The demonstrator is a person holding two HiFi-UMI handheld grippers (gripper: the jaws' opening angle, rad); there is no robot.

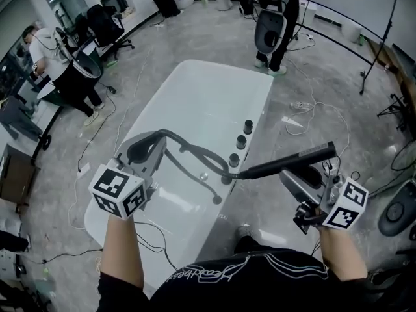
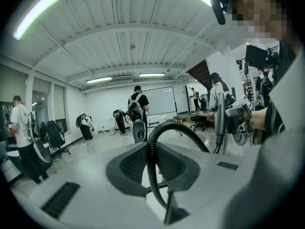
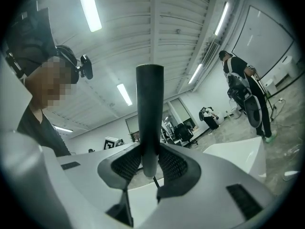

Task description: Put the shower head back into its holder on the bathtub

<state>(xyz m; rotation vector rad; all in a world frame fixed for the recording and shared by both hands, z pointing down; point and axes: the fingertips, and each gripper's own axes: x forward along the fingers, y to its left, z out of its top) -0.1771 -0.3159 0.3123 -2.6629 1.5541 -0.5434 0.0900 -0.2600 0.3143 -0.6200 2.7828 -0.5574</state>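
Note:
A black shower head (image 1: 286,163), a long slim rod, lies nearly level in my right gripper (image 1: 300,169), which is shut on its handle. Its far tip hangs over the white bathtub's rim (image 1: 257,116), close to the nearest of three dark knobs (image 1: 241,142). In the right gripper view the shower head (image 3: 149,113) stands up between the jaws. The black hose (image 1: 188,149) arcs over the tub to a fitting on the rim (image 1: 217,200). My left gripper (image 1: 144,151) is shut on that hose, which loops up between its jaws in the left gripper view (image 2: 155,142).
Several people stand around the room, one at the far end of the tub (image 1: 276,18) and one at the left (image 1: 62,70). Office chairs (image 1: 107,25), loose cables (image 1: 305,109) on the concrete floor and a light stand (image 1: 380,41) surround the tub.

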